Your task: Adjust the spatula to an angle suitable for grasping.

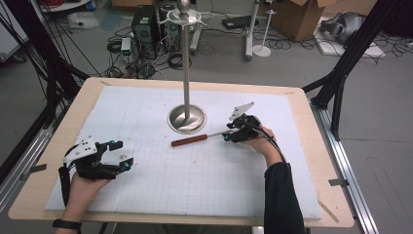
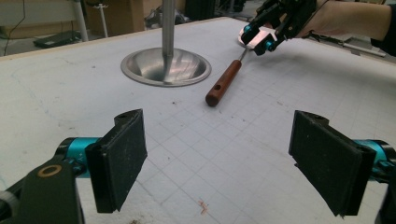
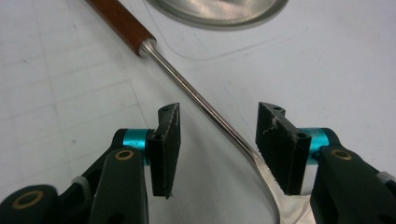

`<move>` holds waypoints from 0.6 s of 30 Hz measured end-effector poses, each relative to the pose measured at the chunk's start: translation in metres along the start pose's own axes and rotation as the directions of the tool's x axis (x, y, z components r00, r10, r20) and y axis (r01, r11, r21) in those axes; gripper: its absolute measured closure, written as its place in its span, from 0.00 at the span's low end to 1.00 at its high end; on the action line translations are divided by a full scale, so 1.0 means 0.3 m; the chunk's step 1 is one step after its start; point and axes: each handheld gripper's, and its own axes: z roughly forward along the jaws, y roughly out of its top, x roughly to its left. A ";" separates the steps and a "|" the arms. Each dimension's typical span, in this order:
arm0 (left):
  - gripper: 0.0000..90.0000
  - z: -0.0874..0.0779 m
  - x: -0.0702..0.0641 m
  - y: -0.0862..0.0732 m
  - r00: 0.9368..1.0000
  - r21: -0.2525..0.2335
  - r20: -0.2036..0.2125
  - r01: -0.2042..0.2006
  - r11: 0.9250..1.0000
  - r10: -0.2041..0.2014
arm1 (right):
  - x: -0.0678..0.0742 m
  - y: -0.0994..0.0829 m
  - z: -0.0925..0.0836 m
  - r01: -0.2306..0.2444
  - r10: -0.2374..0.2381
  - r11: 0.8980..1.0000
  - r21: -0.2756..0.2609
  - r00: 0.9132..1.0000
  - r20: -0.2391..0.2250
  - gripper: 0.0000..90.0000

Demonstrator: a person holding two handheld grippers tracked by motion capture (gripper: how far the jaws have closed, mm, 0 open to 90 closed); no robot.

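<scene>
The right gripper (image 1: pixel 229 132) has its jaws spread astride the thin steel shank of one spatula (image 1: pixel 192 140), pads not pressing it. The spatula (brown wooden handle, metal blade under the gripper) lies flat on the white gridded mat (image 1: pixel 195 185), its handle just beside the round base of one metal stand (image 1: pixel 186 118). The left gripper (image 1: pixel 122 153) rests well apart, jaws wide around nothing.

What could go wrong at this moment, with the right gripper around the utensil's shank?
1. The right gripper straddles the thin metal shank, which lies off-centre, near one pad; closing may pinch it askew or let it slip.
2. The wooden handle lies far from that grip, so the utensil may droop or swing when lifted.
3. A swing could strike the stand base close by.
</scene>
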 end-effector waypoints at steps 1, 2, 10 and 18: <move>0.21 -0.001 0.000 0.000 1.000 -0.001 0.001 0.000 1.000 0.000 | -0.002 0.000 0.005 0.011 -0.011 1.000 -0.002 1.000 -0.004 0.55; 0.21 -0.001 0.000 0.000 1.000 -0.001 0.002 0.000 1.000 0.000 | -0.003 0.003 0.008 0.019 -0.019 1.000 0.000 1.000 -0.003 0.55; 0.21 0.002 0.000 -0.004 1.000 -0.002 0.014 0.003 1.000 -0.003 | -0.027 0.005 0.037 0.027 -0.026 0.999 0.020 0.999 -0.037 0.55; 0.21 0.003 0.006 -0.016 1.000 0.004 0.011 0.011 1.000 -0.011 | -0.045 -0.012 0.046 0.013 -0.012 1.000 0.008 0.996 -0.088 0.65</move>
